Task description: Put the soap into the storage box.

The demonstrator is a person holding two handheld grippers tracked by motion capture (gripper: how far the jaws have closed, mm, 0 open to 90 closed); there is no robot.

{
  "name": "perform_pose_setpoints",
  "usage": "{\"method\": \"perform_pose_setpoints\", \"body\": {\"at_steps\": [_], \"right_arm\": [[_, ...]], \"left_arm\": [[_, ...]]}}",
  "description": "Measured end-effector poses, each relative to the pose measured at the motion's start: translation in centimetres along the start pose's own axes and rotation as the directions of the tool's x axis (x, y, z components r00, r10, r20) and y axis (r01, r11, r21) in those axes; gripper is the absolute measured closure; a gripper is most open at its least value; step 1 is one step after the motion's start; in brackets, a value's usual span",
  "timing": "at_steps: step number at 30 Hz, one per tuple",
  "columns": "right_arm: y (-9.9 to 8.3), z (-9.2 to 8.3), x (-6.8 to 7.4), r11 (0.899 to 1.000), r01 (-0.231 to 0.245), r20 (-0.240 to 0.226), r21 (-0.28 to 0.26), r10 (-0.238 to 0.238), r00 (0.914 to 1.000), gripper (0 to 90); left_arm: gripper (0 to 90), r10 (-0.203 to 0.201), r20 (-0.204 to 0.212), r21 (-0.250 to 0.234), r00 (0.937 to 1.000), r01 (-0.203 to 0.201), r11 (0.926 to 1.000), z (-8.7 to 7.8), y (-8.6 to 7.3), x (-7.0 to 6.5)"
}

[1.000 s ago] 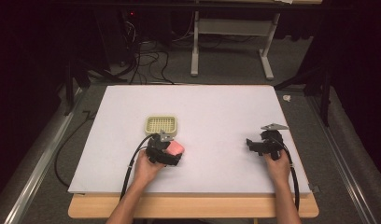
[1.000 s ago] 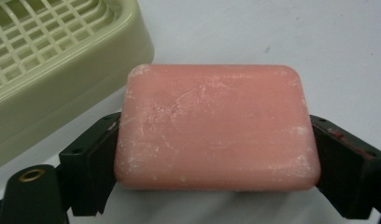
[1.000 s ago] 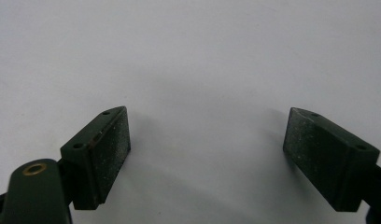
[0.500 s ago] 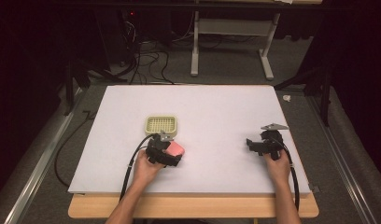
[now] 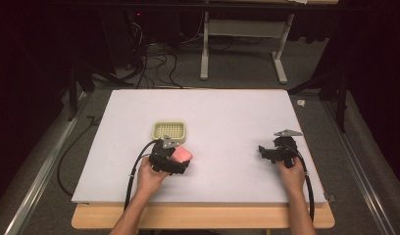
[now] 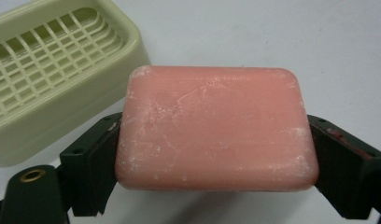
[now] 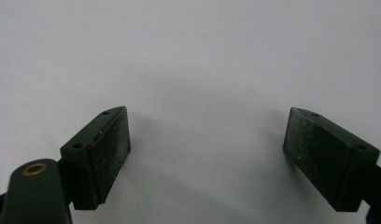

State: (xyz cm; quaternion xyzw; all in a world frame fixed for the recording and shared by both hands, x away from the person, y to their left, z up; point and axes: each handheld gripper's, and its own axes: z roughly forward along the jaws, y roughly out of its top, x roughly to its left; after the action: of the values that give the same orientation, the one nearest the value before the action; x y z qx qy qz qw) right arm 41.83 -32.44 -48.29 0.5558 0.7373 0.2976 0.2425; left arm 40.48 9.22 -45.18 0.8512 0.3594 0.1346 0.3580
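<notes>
Item 1. Left gripper (image 6: 212, 154): jaws closed on the two short ends of a pink bar of soap (image 6: 216, 128), one dark pad (image 6: 93, 170) pressed to each end. In the left gripper view the soap lies flat across the middle of the frame, its broad face up, pale scuffs and a whitish bloom on that face and along the edges. A faint shadow falls on the white surface beneath it; whether it rests on the surface or is lifted clear cannot be told.

Item 2. Soap dish (image 6: 48, 79): pale yellow-green, with a slatted grid floor, upper left of the left gripper view, just beside the soap and apart from it. In the high view the dish (image 5: 169, 130) sits left of centre, with the soap (image 5: 181, 155) just below and right of it, and the left gripper (image 5: 176, 164) over the soap.

Item 3. Right gripper (image 7: 207, 149): jaws spread wide, nothing between them; bare white surface under and ahead of both pads. In the high view it (image 5: 266, 152) sits at the lower right of the frame, well apart from the soap and dish.

Item 4. Table (image 5: 227, 117): white sheet on a wooden top, both forearms entering from the bottom edge. Cables trail from each gripper toward that edge.
</notes>
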Motion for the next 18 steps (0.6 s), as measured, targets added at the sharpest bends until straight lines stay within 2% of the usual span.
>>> {"method": "perform_pose_setpoints", "body": {"at_steps": [5,13,18], "right_arm": [[0.0,0.0,0.0,1.0,0.0,0.0,0.0,0.0,1.0,15.4],[0.0,0.0,0.0,1.0,0.0,0.0,0.0,0.0,1.0,15.4],[0.0,0.0,0.0,1.0,0.0,0.0,0.0,0.0,1.0,15.4]], "left_arm": [[13.8,-0.002,-0.004,-0.015,1.0,0.002,0.9999,-0.8,0.1,0.1],[13.8,-0.054,-0.016,-0.039,0.9984,0.054,0.9978,-1.9,0.0,1.1],[13.8,-0.064,-0.034,-0.045,0.9974,0.063,0.997,-2.4,0.2,1.5]]}}
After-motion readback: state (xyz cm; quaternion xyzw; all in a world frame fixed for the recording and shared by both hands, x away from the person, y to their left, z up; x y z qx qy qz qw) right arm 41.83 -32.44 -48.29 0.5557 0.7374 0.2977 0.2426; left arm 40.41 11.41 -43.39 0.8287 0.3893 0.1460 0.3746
